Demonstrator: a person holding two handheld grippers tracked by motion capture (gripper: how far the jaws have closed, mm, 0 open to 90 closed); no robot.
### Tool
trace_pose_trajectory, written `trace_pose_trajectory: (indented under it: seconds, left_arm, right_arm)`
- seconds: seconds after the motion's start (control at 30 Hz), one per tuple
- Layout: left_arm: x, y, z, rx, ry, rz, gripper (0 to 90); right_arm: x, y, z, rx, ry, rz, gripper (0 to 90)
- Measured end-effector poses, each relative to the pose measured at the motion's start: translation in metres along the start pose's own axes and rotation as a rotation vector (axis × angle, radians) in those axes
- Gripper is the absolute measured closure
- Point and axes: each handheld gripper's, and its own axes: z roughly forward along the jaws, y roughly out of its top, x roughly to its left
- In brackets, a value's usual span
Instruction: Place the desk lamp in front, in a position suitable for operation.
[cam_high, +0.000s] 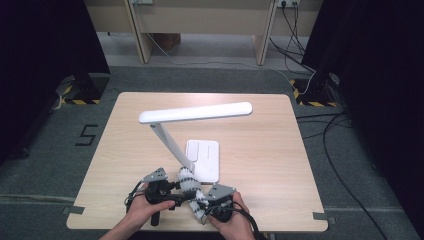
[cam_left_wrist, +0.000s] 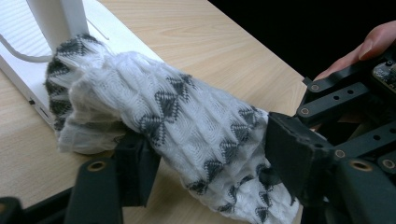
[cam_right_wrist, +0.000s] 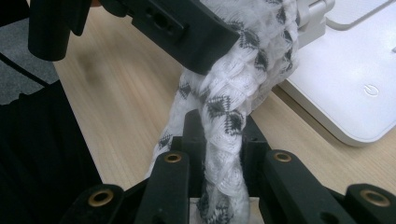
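Black jaws of the right gripper (cam_right_wrist: 219, 154) are clamped tight on one end of a white knitted sleeve with grey diamond patterns (cam_right_wrist: 229, 93), its bunched fabric squeezed between the pads. Farther along the same sleeve (cam_left_wrist: 187, 121), the left gripper (cam_left_wrist: 210, 158) has its jaws spread wide to either side of the thick middle; whether the pads press on it I cannot tell. From the high view, the sleeve (cam_high: 189, 182) wraps the foot of a white folding desk lamp's (cam_high: 195, 112) slanted arm, which the gripper views crop, though the right gripper view shows a power symbol on the lamp's flat base (cam_right_wrist: 355, 93). Both hands work near the light wooden table's (cam_high: 260, 150) front edge, with bare tabletop beyond and to each side.
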Motion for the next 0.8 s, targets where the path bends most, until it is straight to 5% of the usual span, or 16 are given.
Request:
trace_pose_trajectory:
  seconds: [0.57,0.8]
  left_arm:
    - [-0.004,0.003,-0.017,-0.045,-0.009,0.033,78.3]
    - [-0.001,0.003,-0.034,-0.085,0.040,0.038,80.6]
  right_arm:
    - [0.003,0.011,0.006,-0.022,0.011,-0.038,74.9]
    - [0.003,0.017,0.004,-0.072,0.014,-0.020,55.0]
